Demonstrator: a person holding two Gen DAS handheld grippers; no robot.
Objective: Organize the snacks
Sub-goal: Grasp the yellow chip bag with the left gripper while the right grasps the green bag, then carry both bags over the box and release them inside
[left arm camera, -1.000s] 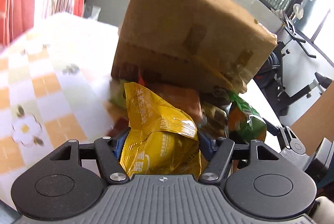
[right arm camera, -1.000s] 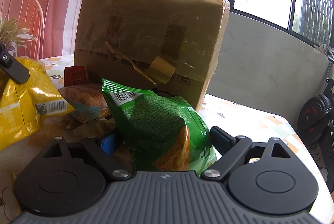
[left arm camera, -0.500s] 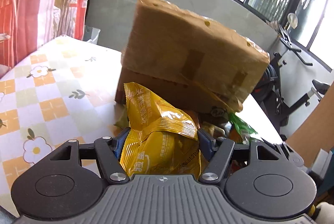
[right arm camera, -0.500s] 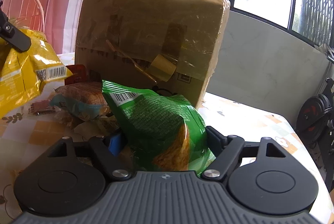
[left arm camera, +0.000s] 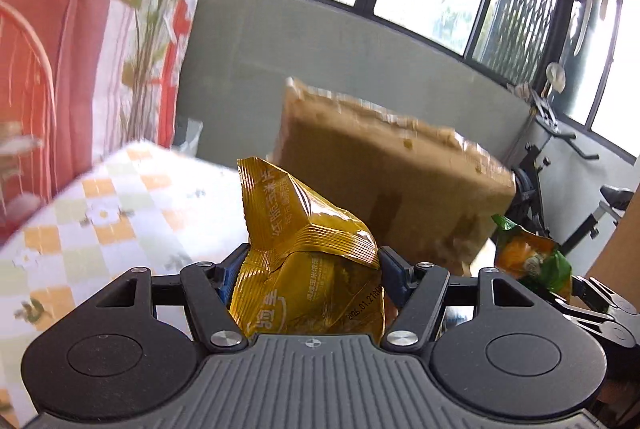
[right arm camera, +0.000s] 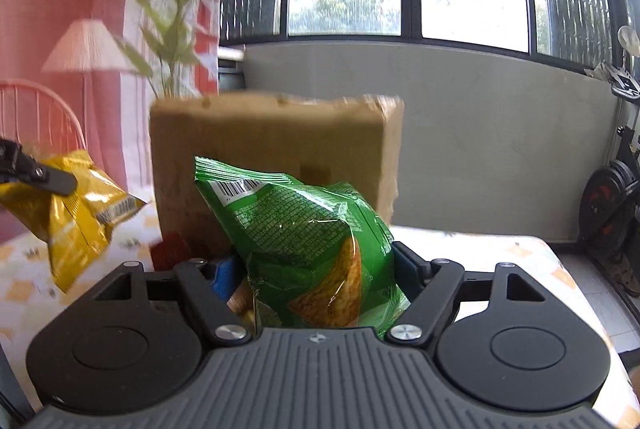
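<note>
My left gripper (left arm camera: 310, 269): clamped on the yellow bag (left arm camera: 308, 269), low in the middle of the left view; both blue pads press into its puffed sides, and its crimped top stands up and leans toward the upper left.
My right gripper (right arm camera: 316, 269): jaws closing on the green bag (right arm camera: 316, 245), low in the middle of the right view; the pads already dent the foil on both sides, so I count it as held.
Squeeze risk: both bags are air-filled and slick. If I close much harder the green bag could burst at a seam or crush the chips inside; too soft and it could slide out downward.
Crossing risk: the yellow bag also shows at the left edge of the right view, and the green bag at the lower right of the left view. The two hang near each other, so swinging either hand sideways could knock them together and loosen a grip.
Table (left arm camera: 132, 205): checked cloth below, at the lower left of the left view; a dropped bag would land here or back among the snacks by the box.
Red packet (right arm camera: 170, 249): just behind my right jaws, against the foot of the box; blurred.
Cardboard box (right arm camera: 276, 149): standing behind both bags in mid-frame, blurred. I cannot see whether its top is open; carrying a bag forward too low could hit its wall and tip it.
</note>
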